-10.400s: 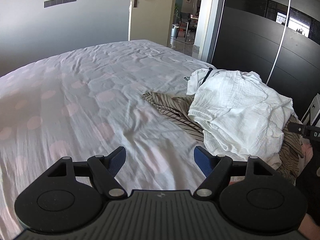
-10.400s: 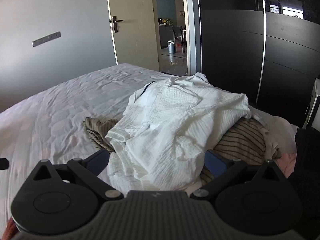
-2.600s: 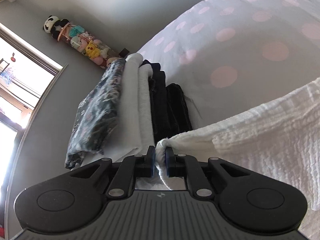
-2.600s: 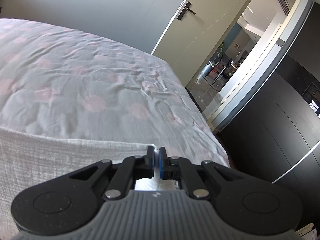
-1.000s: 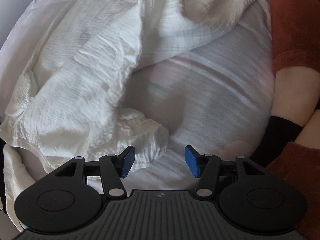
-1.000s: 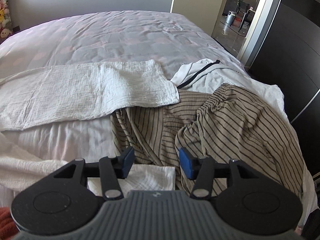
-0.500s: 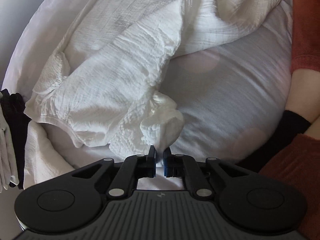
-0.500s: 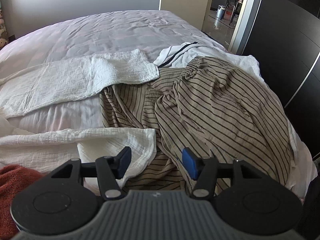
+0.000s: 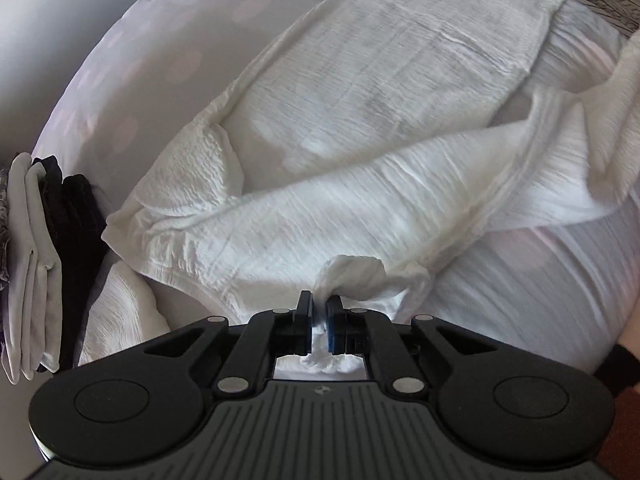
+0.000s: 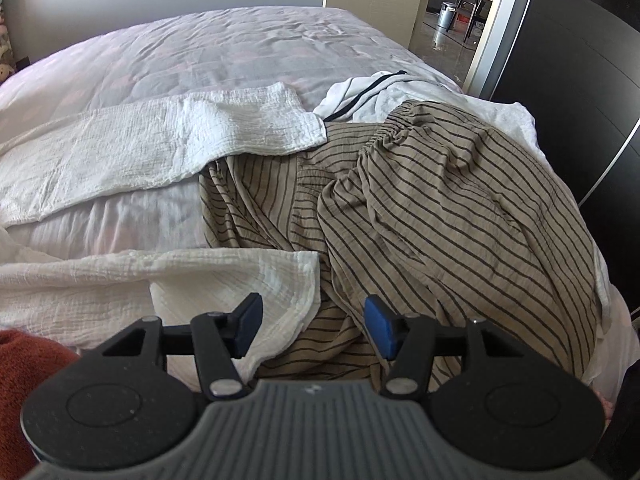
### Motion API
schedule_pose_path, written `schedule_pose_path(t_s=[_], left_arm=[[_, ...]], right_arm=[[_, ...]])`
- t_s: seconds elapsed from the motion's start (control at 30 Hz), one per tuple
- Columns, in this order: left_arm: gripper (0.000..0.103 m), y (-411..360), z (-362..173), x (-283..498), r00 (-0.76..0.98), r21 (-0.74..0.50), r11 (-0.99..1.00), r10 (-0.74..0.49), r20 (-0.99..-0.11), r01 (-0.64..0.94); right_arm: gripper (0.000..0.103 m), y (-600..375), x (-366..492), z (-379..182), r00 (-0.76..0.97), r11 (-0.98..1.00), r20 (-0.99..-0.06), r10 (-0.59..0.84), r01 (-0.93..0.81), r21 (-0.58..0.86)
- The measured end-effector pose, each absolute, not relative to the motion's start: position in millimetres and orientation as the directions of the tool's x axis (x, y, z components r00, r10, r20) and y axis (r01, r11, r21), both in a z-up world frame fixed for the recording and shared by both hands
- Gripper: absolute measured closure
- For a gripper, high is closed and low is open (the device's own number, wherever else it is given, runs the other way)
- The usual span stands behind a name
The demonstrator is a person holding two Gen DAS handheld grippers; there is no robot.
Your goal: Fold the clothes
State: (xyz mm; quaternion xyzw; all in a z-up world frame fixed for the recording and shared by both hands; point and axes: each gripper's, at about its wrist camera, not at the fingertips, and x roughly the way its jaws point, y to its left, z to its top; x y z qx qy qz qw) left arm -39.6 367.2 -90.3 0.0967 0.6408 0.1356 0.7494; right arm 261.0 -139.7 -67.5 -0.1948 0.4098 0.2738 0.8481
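A white crinkled garment (image 9: 360,128) lies spread and partly bunched on the bed. My left gripper (image 9: 319,322) is shut on a pinched fold of its near edge. In the right wrist view the same white garment (image 10: 152,144) shows two long legs reaching right. My right gripper (image 10: 312,326) is open and empty, hovering over the near leg's hem (image 10: 296,292) where it lies on a tan striped garment (image 10: 440,208).
A stack of folded clothes (image 9: 44,264) sits at the left edge of the bed (image 10: 224,52). A white garment with a black stripe (image 10: 372,88) lies behind the striped one. A dark wardrobe (image 10: 580,60) stands right. My rust-sleeved arm (image 10: 24,364) is nearby.
My left gripper stays shut on the fold and has pulled it, stretching the white garment out. My right gripper, still open, has moved closer to the near leg's hem.
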Motion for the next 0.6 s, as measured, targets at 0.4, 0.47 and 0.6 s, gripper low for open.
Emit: schedule_pose_path(t_s=[0.4,0.47,0.6], left_arm=[[0.083,395,-163,-6,0.134,0.38,0.917,0.394,-0.909,-0.121],[0.077,394,-155,-12,0.166,0.395,0.911,0.41,-0.897,-0.116],[0.066,391,-117,-32,0.236,0.42,0.899,0.437,-0.868,-0.121]], right_arm=[[0.042,-131,275,-91,0.477,0.797,-0.853,0.211,-0.59,-0.133],[0.041,-125,278,-92,0.473,0.792,-0.856,0.207,-0.595,-0.137],[0.039,-114,281,-92,0.474,0.78,-0.854,0.216,-0.61,-0.141]])
